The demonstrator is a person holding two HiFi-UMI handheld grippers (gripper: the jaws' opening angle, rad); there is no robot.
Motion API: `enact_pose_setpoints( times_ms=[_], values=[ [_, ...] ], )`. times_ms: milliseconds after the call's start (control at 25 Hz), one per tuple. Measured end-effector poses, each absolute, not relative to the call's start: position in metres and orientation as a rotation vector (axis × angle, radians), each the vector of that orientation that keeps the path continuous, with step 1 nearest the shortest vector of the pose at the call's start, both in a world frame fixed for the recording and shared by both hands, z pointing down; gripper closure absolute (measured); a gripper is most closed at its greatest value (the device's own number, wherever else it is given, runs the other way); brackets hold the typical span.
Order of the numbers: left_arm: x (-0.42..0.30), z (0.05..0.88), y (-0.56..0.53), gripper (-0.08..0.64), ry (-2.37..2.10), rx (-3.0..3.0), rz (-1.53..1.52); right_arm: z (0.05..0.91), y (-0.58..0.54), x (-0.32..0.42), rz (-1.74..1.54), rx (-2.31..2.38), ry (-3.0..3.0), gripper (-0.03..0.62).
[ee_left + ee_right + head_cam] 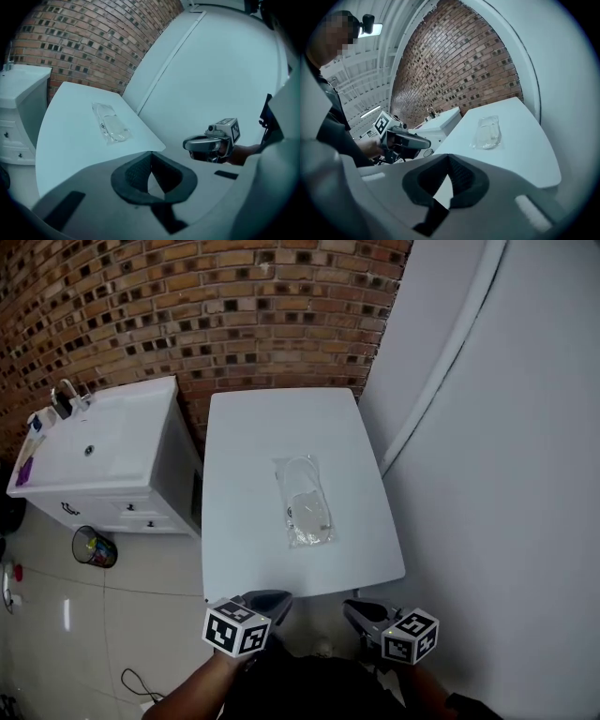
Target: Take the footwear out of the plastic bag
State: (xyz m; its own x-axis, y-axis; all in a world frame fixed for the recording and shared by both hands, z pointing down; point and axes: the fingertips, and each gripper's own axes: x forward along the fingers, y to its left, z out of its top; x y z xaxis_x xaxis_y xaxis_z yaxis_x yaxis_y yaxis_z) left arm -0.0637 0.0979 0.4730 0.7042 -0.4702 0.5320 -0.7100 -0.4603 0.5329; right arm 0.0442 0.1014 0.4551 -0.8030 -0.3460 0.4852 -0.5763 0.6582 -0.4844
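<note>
Nothing done yet: plastic bag [300, 476], footwear [308, 507] inside, lies untouched mid-frame on the table [244, 437]. I hold L gripper [271, 600] & R gripper [360, 611] clenched, empty, at bottom edge.

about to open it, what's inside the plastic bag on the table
Through the clear plastic bag a flat whitish item shows; the crinkled film blurs its shape, so footwear cannot be confirmed.

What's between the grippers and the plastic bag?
Nothing visible. The plastic bag lies alone on the table; left gripper and right gripper hang shut off its near edge, only bare surface ahead.
</note>
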Motion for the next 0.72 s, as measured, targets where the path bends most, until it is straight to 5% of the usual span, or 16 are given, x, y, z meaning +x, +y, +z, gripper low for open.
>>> enact_pose_setpoints(
  times_ms=[360,720],
  values=[
    [-0.091,0.487,0.082,0.554,-0.687,2.226,0.494,0.454,0.068,-0.023,0.876,0.788,-2.498,0.591],
    [-0.11,0.496,0.043,0.554,-0.706,2.302,0.605,0.47,0.038,-0.007,0.836,0.868,-2.397,0.591]
  ],
)
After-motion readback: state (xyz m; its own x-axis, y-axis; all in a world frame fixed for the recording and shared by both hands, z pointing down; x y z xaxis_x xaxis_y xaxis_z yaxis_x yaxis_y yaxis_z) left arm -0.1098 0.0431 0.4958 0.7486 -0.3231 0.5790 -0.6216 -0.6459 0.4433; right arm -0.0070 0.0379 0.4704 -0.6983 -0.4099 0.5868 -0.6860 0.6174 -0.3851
